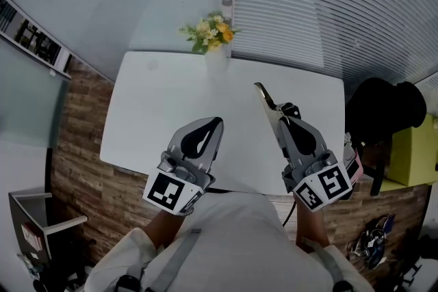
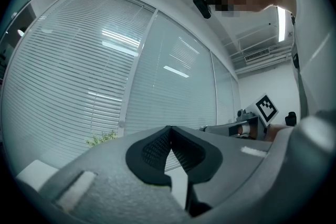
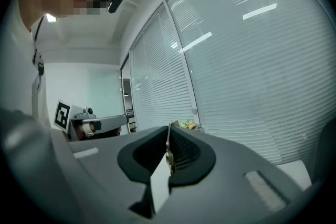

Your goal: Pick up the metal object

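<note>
Counter [image 1: 147, 113]: white, and bare apart from a bunch of flowers [image 1: 209, 32] at its far edge. No task item lies on it.

Left tool [image 1: 216, 122]: the jaws are closed tip to tip with nothing between them. It hovers level above the near half of the counter. By judgement, it has no part in this step. Hold it in place, well apart from the other side.

Metal object [image 1: 263, 95]: a thin, flat, pale strip with a curved tip. It is off the counter and projects forward from the right tool, with its rear part clamped between the pads.

Right tool [image 1: 288, 111]: the jaws are narrow and pressed on the metal object, which shows edge-on between them in the right gripper view.

Procedure, as a judgement: the pickup appears almost complete. Apply firm, even pressure, since a thin, smooth strip can pivot or slide out of the pads. Carry the strip level. Avoid any abrupt wrist roll. Stay well clear of the flowers.
</note>
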Demonstrator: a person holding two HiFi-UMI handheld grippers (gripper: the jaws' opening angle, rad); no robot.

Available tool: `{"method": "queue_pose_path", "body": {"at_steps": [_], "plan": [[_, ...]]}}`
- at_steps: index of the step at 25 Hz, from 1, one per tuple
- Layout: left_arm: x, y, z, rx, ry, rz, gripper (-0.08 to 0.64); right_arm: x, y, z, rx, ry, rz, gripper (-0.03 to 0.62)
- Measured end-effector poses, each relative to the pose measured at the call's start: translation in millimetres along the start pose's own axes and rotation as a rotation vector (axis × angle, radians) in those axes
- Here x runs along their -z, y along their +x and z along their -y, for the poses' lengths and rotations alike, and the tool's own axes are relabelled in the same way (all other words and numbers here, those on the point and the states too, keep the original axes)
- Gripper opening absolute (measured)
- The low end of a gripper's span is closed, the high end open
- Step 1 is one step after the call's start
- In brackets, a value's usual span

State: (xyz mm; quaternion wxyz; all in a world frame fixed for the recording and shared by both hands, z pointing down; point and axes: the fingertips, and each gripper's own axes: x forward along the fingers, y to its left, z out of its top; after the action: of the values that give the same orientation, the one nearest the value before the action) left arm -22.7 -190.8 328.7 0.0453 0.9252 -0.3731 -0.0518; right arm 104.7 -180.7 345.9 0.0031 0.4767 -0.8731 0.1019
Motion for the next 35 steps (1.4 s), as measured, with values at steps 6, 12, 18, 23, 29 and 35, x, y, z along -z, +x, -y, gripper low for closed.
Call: {"method": "queue_pose_path", "body": {"at_steps": [6,12,18,23,29,35], "plan": [[0,1,2,0.003,0.002,0.003,0.005,-20,-9,-8,-0.001,-0.039,0.032,0.011],[-1,0,2,0.004,0.002,0.002,0.005,-33,-16,-13,0.008,-0.072,0.053,0.011],[0,1,2,0.006,0.001,0.001,0.005,-43,-21,-15,0.010,-0.089,0.070,0.011],[-1,2,1,0.008,0.004,0.003,0.006,-47,-22,-18,0.006,-0.098,0.080,0.011],[-2,1,2,0.010,0.004,0.003,0.006,-49,-22,-20,0.004,-0.110,0.078,0.011],[-2,1,2,0.013,0.007,0.001,0.006,-48,-21,-21,0.003,-0.116,0.075,0.011]]}}
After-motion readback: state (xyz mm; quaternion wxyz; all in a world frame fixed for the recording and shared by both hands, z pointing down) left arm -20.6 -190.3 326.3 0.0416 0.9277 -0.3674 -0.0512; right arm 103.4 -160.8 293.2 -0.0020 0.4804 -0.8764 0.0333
